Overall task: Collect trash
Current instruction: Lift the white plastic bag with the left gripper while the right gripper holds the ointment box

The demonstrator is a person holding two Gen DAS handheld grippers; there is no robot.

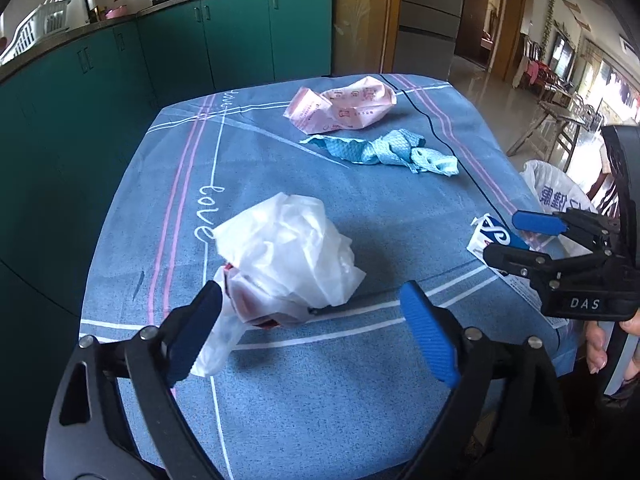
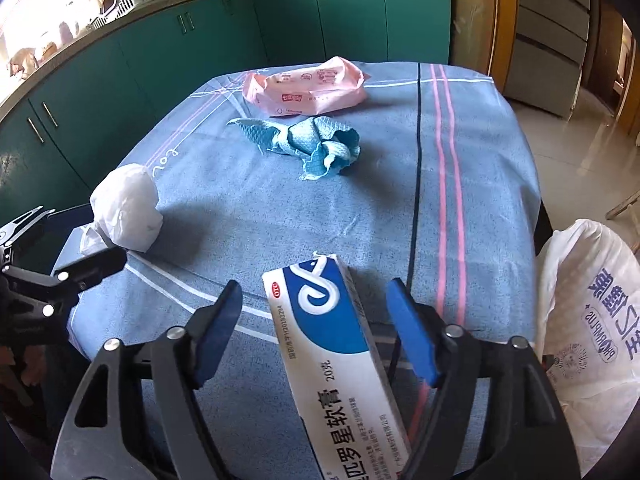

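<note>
A crumpled white plastic bag (image 1: 288,252) lies on the blue tablecloth (image 1: 280,168), just ahead of my open left gripper (image 1: 316,332); its tail touches the left finger. My right gripper (image 2: 316,320) is open with a blue-and-white ointment box (image 2: 336,344) lying between its fingers, untouched. The box (image 1: 490,238) and right gripper (image 1: 516,236) also show in the left wrist view. A pink wrapper (image 1: 344,106) (image 2: 306,88) and a crumpled blue cloth (image 1: 384,152) (image 2: 316,144) lie farther back. The white bag also shows in the right wrist view (image 2: 126,208).
A white printed trash bag (image 2: 592,320) hangs open off the table's right edge, also in the left wrist view (image 1: 556,188). A black cable (image 1: 440,132) crosses the cloth. Teal kitchen cabinets (image 1: 180,40) stand behind the table. Chairs stand on the tiled floor at right.
</note>
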